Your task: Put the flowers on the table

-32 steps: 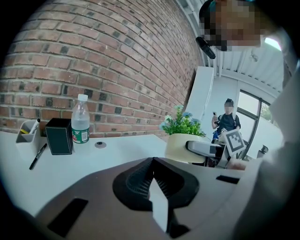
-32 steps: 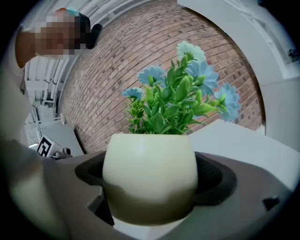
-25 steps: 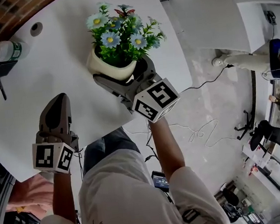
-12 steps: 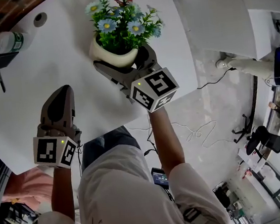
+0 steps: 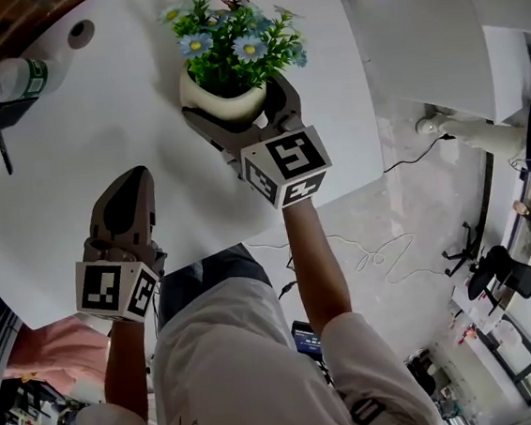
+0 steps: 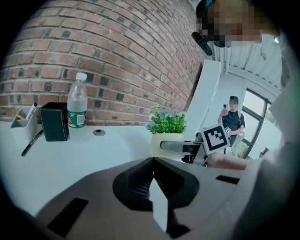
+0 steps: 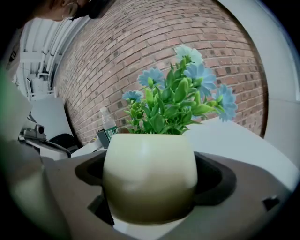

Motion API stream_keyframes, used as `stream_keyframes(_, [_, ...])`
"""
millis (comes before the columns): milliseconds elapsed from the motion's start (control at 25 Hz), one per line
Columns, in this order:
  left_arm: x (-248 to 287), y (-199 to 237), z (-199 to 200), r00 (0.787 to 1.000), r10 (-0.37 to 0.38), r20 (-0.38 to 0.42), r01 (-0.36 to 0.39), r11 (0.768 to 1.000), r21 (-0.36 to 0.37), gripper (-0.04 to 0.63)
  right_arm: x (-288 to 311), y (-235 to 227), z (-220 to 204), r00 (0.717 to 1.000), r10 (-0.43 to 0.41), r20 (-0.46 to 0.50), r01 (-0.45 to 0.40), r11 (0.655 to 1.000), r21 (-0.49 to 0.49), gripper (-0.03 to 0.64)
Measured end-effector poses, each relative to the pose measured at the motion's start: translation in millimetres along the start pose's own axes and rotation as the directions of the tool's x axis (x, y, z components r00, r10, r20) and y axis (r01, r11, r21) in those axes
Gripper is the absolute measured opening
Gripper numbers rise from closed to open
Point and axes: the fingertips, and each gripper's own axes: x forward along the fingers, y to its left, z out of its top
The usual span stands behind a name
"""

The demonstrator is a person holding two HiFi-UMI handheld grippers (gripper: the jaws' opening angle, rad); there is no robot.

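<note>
At the white table (image 5: 73, 180), the right gripper (image 5: 237, 123) is clamping its jaws round the cream pot (image 5: 221, 106) of flowers (image 5: 234, 45), on or just over the top, near the right edge. Releasing it tilted could be sending it floorward. Open room is lying toward the centre, where the left gripper (image 5: 131, 188), jaws together and empty, is hovering.

- An office-like workroom: a wide white tabletop (image 5: 58, 210) stands against a red brick wall (image 6: 117, 56), with a second white desk (image 5: 426, 30) just beside it.
- Desk things sit on it: a clear plastic water bottle with a green label (image 6: 77, 101), a black square box (image 6: 54, 122) and a pale pen tray (image 6: 22, 123).
- A black office chair (image 5: 502, 267) and a thin loose cable (image 5: 383, 251) are on the pale polished floor (image 5: 405, 192).
</note>
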Motion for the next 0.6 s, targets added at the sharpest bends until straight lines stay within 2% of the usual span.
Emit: stream_keyframes(600, [-10.7,10.9,-9.0,0.999,0.033,0.011,-0.033,0.999,-0.038,0.006,10.9,-9.3,-9.0,0.996,-0.085,-0.025,0.082,0.992,-0.094,0.529])
